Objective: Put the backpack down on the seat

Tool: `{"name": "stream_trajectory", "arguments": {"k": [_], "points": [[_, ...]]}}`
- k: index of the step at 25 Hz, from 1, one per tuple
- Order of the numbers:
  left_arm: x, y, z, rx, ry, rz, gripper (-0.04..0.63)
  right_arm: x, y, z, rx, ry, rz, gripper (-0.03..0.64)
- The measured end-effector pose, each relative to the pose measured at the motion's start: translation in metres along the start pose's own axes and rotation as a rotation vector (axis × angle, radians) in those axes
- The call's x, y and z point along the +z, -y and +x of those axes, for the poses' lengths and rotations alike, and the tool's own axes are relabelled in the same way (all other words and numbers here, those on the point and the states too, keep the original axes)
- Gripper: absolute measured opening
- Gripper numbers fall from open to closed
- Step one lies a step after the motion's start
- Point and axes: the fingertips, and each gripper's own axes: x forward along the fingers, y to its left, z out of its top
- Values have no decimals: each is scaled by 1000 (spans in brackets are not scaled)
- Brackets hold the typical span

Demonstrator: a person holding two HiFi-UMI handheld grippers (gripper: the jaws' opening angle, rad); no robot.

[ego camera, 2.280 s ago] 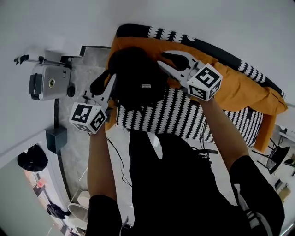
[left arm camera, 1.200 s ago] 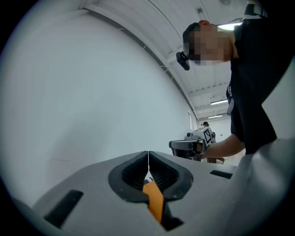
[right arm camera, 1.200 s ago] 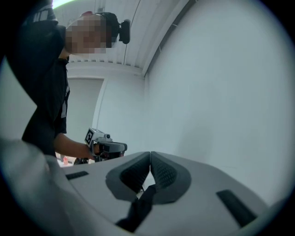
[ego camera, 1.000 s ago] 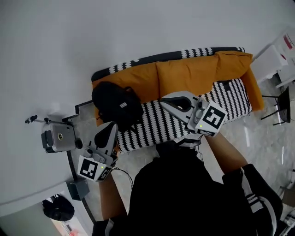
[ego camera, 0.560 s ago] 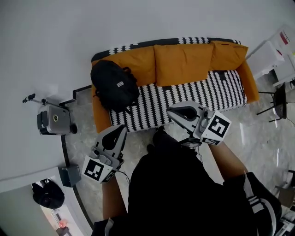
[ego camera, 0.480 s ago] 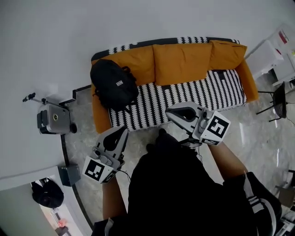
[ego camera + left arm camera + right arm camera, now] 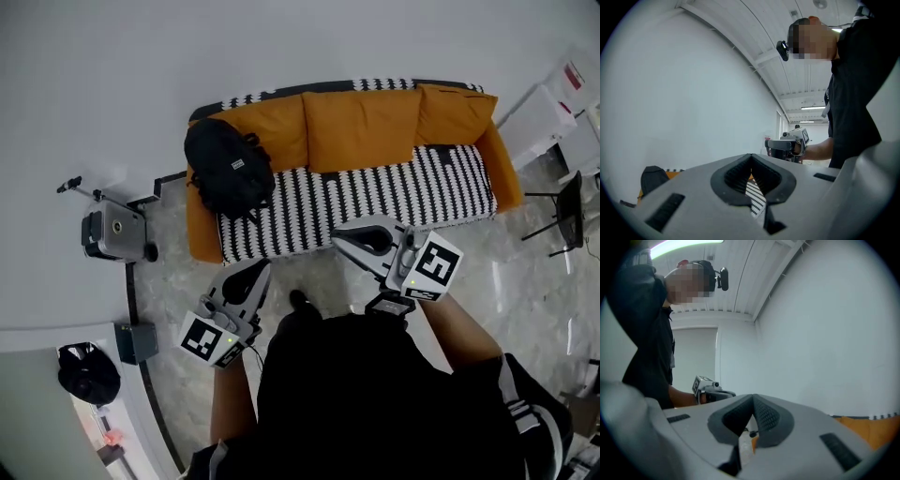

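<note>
Backpack, black, soft-sided, likely light but floppy, best taken by its top loop, rests on the striped sofa seat at upper left; below it, left gripper and right gripper hang with jaws closed, empty.

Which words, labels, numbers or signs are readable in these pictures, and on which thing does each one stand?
No text is readable.
White label on the backpack: too small to read.
Cubes on the left gripper and right gripper: square marker patterns only, no words.
</note>
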Motion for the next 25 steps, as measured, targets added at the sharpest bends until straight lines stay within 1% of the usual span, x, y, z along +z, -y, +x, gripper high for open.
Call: {"name": "stream_trajectory", "arguments": {"k": [3,6,8,10,12,14,17,19,22,25], "points": [[-12,38,14,-11,-6,-21,23,-4,-10,-39,-13,-5,14,26],[-30,68,24,22,-10,-40,23,-10,-20,-81,-47,9,49,26],[-39,94,29,11,-16,-55,23,-15,-30,-105,-48,12,61,26],[-48,121,36,-9,-41,-72,23,-27,-37,-121,-49,6,75,26],[-56,141,41,-13,-59,-81,23,-38,-43,-132,-48,4,101,26],[-59,156,43,-15,-53,-73,23,-41,-54,-141,-26,19,109,26],[-58,175,48,-38,-51,-77,23,-39,-70,-153,1,24,99,26],[-54,181,54,-62,-57,-73,23,-40,-68,-161,-4,14,106,26],[-47,190,67,-107,-66,-38,23,-38,-64,-173,-26,13,111,26],[-48,203,79,-140,-81,-21,23,-44,-63,-186,-49,5,124,26]]}}
